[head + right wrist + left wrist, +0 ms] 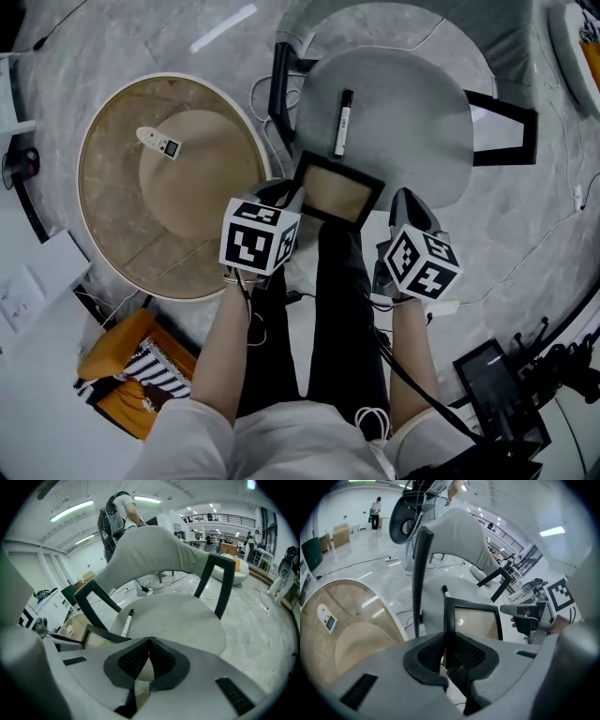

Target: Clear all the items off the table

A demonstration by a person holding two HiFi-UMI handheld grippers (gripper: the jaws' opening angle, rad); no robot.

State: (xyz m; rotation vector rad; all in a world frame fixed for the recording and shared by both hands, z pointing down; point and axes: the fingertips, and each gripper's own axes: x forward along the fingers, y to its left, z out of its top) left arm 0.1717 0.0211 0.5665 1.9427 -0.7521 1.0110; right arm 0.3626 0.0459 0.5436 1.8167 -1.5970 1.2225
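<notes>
Head view: the left gripper (286, 194) and right gripper (408, 199) flank a black frame (337, 192) over a grey chair (403, 122) bearing a marker (343, 122); a white device (157, 142) lies on the round table (108, 197)

Left gripper view: its jaws clench the frame's edge

Right gripper view: its jaws are pressed together tip to tip, the frame's corner just beside them

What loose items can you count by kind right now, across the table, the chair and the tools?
White handheld device, on the round table: 1
Marker, on the chair seat: 1
Black-framed board, gripped by the left tool: 1
Total: 3
</notes>
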